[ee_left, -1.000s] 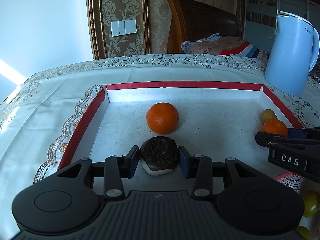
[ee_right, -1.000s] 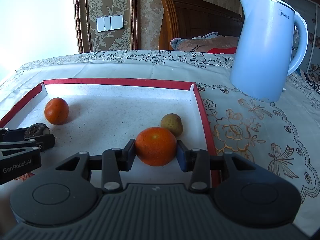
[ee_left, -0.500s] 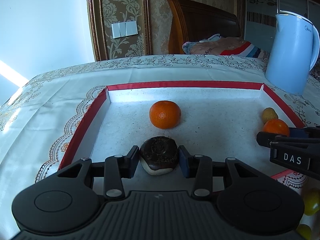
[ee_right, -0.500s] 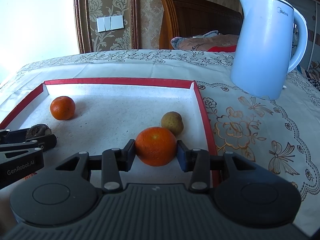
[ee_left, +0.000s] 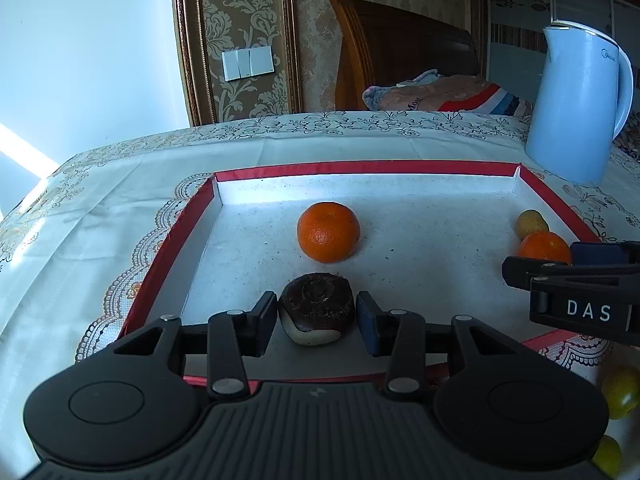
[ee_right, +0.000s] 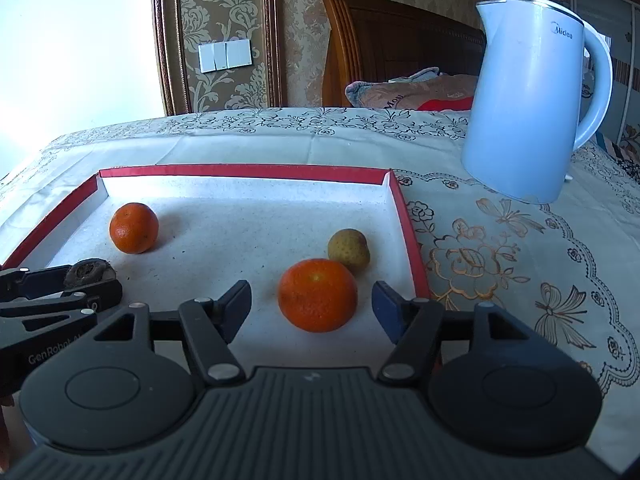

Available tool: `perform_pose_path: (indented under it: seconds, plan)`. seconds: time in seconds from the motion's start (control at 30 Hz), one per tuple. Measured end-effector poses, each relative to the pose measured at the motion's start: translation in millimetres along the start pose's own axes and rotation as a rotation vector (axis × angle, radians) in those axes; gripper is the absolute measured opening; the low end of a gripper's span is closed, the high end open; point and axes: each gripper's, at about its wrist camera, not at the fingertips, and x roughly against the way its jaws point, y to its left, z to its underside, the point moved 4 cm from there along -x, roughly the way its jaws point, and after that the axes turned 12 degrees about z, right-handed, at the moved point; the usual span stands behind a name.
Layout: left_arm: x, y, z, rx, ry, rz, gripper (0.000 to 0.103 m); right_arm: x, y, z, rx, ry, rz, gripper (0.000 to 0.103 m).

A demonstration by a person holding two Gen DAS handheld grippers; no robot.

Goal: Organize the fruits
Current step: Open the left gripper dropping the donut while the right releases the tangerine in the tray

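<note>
A red-rimmed tray [ee_left: 360, 168] with a white floor lies on the tablecloth. My left gripper [ee_left: 317, 320] is shut on a dark brown fruit [ee_left: 316, 304] with a pale underside, which rests on the tray floor near the front. My right gripper [ee_right: 311, 286] is opening. An orange [ee_right: 317, 295] sits on the tray floor between its jaws, with a gap on each side. A small yellowish fruit [ee_right: 348, 249] lies just behind that orange, by the right wall. A second orange [ee_left: 328, 232] lies loose in mid-tray.
A pale blue kettle [ee_right: 532, 100] stands on the cloth beyond the tray's right far corner. Two yellow-green fruits [ee_left: 620, 392] lie outside the tray at the lower right of the left wrist view. A wooden headboard and bedding are behind the table.
The right gripper's jaws have spread apart and let go of the orange, which stays on the tray floor. The left gripper still holds the dark fruit. The loose orange shifted slightly right.
</note>
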Motion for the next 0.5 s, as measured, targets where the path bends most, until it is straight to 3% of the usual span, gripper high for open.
perform_pose_path:
  seconds: [0.27, 0.5]
  plan:
    - [10, 0, 3, 0.004, -0.009, -0.005, 0.042, 16, -5, 2, -0.010, -0.025, -0.022, 0.076]
    - [23, 1, 8, 0.001, -0.037, -0.013, 0.042, 35, -12, 9, 0.013, -0.052, -0.028, 0.076]
